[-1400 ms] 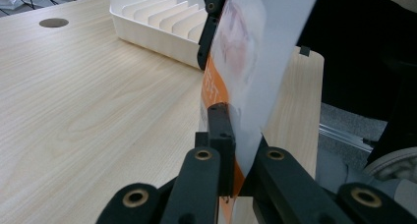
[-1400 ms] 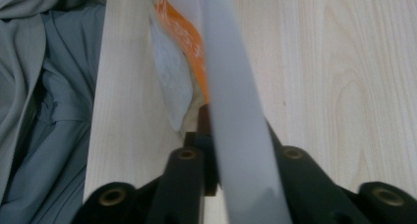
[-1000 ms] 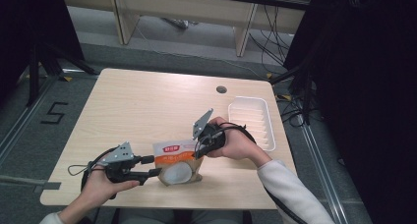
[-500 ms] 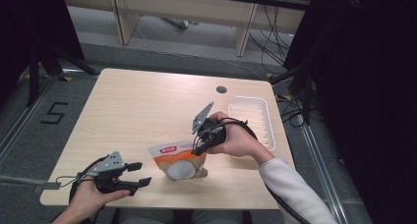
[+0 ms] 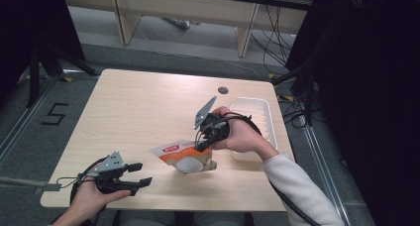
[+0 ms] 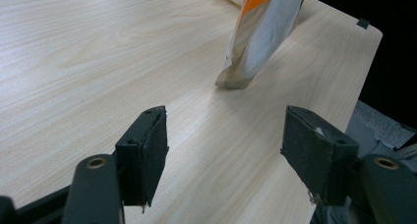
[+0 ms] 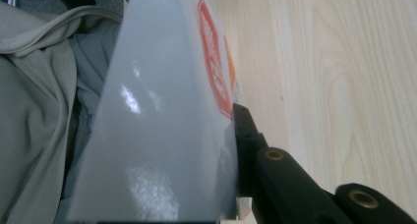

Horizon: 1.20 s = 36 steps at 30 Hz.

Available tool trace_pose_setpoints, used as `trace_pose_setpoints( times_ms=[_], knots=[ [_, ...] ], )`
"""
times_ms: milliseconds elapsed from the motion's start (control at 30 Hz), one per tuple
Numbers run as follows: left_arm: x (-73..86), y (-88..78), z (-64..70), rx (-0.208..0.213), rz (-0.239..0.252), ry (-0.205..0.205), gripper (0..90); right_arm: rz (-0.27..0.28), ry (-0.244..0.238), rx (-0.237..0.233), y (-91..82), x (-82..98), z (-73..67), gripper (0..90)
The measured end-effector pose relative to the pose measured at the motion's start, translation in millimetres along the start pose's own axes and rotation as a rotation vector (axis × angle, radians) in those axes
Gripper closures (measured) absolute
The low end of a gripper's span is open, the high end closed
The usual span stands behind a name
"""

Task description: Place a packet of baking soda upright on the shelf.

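Lab-like recording room, bare wooden table point(image 5: 148, 107), floor marking "5" point(image 5: 54, 114), trailing cables point(image 5: 292, 112), dark curtains point(image 5: 376, 87)

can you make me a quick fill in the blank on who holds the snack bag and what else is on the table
1. The orange and white plastic snack bag is clamped by the ____ tool.
2. The left tool has its jaws ____, with nothing between them.
3. The white ridged plastic tray lies near the table's ____ edge in the high view.

Missing words: right; open; right
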<state>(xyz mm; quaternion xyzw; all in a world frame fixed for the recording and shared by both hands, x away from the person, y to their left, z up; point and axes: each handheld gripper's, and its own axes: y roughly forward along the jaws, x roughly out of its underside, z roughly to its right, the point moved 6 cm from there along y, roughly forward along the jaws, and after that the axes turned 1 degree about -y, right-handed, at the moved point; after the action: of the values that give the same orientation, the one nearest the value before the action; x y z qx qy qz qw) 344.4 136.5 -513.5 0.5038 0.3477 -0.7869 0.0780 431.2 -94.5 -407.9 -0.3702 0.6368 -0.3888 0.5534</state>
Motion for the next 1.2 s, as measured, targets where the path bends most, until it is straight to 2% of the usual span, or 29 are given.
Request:
trace_pose_setpoints(
  times_ms=[67, 100, 167, 200, 333, 467, 500, 533, 600, 667, 700, 733, 767, 833, 933, 967, 1100, 1133, 1167, 1200],
  knots=[
    [0.2, -0.3, -0.9, -0.002, -0.004, 0.000, 33.4, 0.004, -0.028, 0.010, -3.4, -1.1, 4.1, 90.0],
    [0.5, -0.2, -0.2, -0.004, -0.004, -0.020, 33.4, 0.001, -0.003, 0.016, -5.2, -0.7, 3.8, 90.0],
    [-0.1, 0.0, -1.1, 0.003, 0.003, -0.002, 33.4, -0.001, 0.012, 0.022, -8.9, -0.6, 3.9, 90.0],
    [0.0, 0.0, -1.0, 0.002, 0.002, -0.006, 33.4, 0.012, -0.005, 0.027, -10.2, -1.6, 5.8, 90.0],
    [-0.1, 0.0, -1.1, 0.002, 0.003, -0.006, 33.3, 0.008, 0.013, 0.039, -17.8, -2.1, 6.4, 90.0],
    [-0.5, -0.1, -1.2, 0.000, 0.008, -0.007, 33.3, 0.009, 0.007, 0.046, -21.0, -2.3, 8.9, 90.0],
    [-0.4, -0.5, -1.4, -0.003, 0.003, -0.006, 33.3, -0.006, 0.030, 0.049, -23.2, -1.3, 7.7, 90.0],
    [-0.4, -0.5, -1.5, -0.002, 0.004, -0.007, 33.3, 0.018, -0.016, 0.049, -23.9, -2.8, 11.4, 90.0],
    [-0.6, -0.6, -1.7, -0.005, 0.005, -0.007, 33.3, 0.002, 0.022, 0.057, -26.8, -1.3, 10.4, 90.0],
    [-0.5, -0.6, -1.4, -0.008, 0.006, -0.017, 33.2, 0.008, 0.024, 0.050, -28.3, -1.1, 10.7, 90.0],
    [-0.5, -0.6, -1.4, -0.008, 0.006, -0.017, 33.2, -0.009, 0.052, 0.058, -30.1, 0.1, 9.4, 90.0],
    [-0.4, -0.5, -1.4, -0.008, 0.006, -0.018, 33.2, -0.009, 0.052, 0.058, -30.1, 0.1, 9.4, 90.0],
    [-0.3, -0.5, -1.5, -0.009, 0.005, -0.020, 33.1, 0.001, 0.024, 0.060, -31.6, -0.5, 11.8, 90.0],
    [-0.4, -0.1, -1.6, -0.007, 0.009, -0.021, 33.0, 0.013, 0.006, 0.062, -32.7, -1.2, 13.1, 90.0],
    [-0.9, 0.1, -2.4, -0.004, 0.011, -0.008, 33.0, 0.006, 0.027, 0.068, -37.3, -0.4, 13.0, 90.0],
    [-0.4, -0.3, -2.8, -0.005, 0.006, -0.009, 32.9, 0.011, 0.013, 0.067, -37.8, -0.5, 14.4, 90.0],
    [0.1, 0.0, -2.2, -0.006, 0.004, -0.025, 32.7, 0.004, 0.025, 0.077, -43.1, 0.9, 15.6, 90.0],
    [0.1, 0.0, -2.2, -0.006, 0.004, -0.026, 32.7, 0.025, -0.029, 0.073, -42.5, -0.7, 18.9, 90.0],
    [0.0, -0.1, -2.3, -0.006, 0.004, -0.024, 32.6, 0.003, 0.027, 0.076, -45.1, 1.4, 16.3, 90.0],
    [0.0, -0.1, -2.3, -0.006, 0.004, -0.024, 32.6, 0.003, 0.027, 0.076, -45.1, 1.4, 16.3, 90.0]
  ],
)
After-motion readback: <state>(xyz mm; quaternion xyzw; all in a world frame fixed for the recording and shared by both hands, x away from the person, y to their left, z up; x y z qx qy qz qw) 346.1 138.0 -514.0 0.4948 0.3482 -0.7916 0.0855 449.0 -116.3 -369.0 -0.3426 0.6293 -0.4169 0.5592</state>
